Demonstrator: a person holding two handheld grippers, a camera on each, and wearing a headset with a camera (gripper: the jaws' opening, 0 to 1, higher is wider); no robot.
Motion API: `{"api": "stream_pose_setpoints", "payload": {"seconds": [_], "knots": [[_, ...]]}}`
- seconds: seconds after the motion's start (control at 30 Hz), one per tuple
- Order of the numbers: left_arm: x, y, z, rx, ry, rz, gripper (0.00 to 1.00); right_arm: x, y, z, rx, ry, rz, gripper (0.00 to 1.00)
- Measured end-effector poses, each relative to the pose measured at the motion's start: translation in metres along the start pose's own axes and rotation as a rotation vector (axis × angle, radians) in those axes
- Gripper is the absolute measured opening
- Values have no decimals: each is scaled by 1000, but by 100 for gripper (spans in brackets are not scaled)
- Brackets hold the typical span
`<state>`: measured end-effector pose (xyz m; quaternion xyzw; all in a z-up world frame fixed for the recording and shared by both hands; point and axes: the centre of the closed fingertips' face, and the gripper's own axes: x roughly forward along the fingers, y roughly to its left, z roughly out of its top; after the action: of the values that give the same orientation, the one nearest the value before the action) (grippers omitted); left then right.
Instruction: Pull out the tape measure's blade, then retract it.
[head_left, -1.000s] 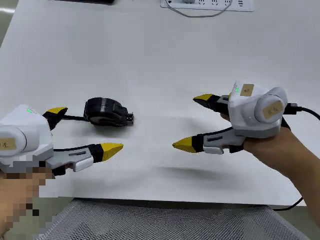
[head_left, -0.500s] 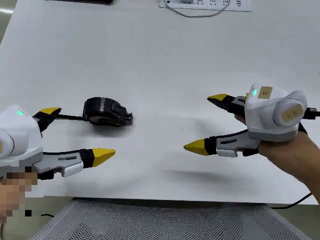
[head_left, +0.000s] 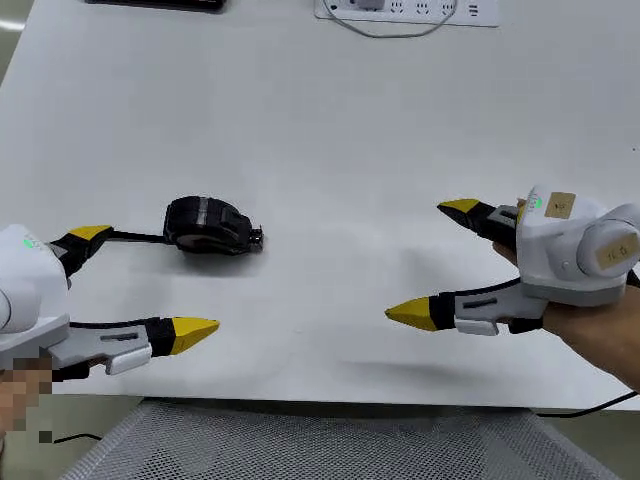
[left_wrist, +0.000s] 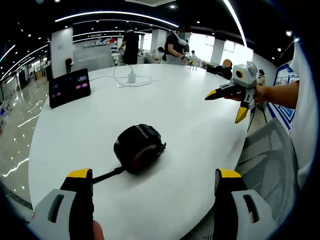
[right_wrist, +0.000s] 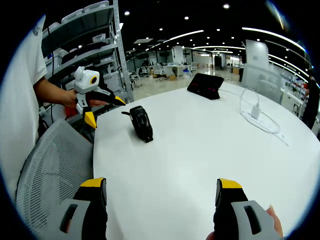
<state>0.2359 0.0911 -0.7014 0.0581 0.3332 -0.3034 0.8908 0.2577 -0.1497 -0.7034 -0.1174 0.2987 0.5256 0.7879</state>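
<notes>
A black tape measure (head_left: 207, 224) lies on the white table (head_left: 330, 130), its blade fully inside and a black strap trailing left. It also shows in the left gripper view as the tape measure (left_wrist: 138, 148), just ahead of the jaws, and in the right gripper view as the tape measure (right_wrist: 141, 121), well away. My left gripper (head_left: 146, 281) is open at the table's front left, its far jaw near the strap end, holding nothing. My right gripper (head_left: 437, 259) is open at the front right, apart from the tape measure and holding nothing.
A white power strip (head_left: 405, 9) with a cable lies at the table's far edge, and a dark tablet (head_left: 160, 3) at the far left. A grey mesh chair (head_left: 330, 440) sits below the front edge. People stand far behind in the left gripper view.
Both grippers have drawn back toward the front edge and apart from each other, the right one to the right, the left one to the left. The tape measure has stayed put.
</notes>
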Motion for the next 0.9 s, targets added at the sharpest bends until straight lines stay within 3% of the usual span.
{"api": "stream_pose_setpoints", "payload": {"seconds": [0.43, 0.9], "knots": [[-8, -3, -6, 39, 22, -15, 99, -13, 9, -17, 23, 20, -13, 99], [-16, -4, -9, 52, 23, -32, 99, -32, 11, -37, 41, 60, -32, 99]]}}
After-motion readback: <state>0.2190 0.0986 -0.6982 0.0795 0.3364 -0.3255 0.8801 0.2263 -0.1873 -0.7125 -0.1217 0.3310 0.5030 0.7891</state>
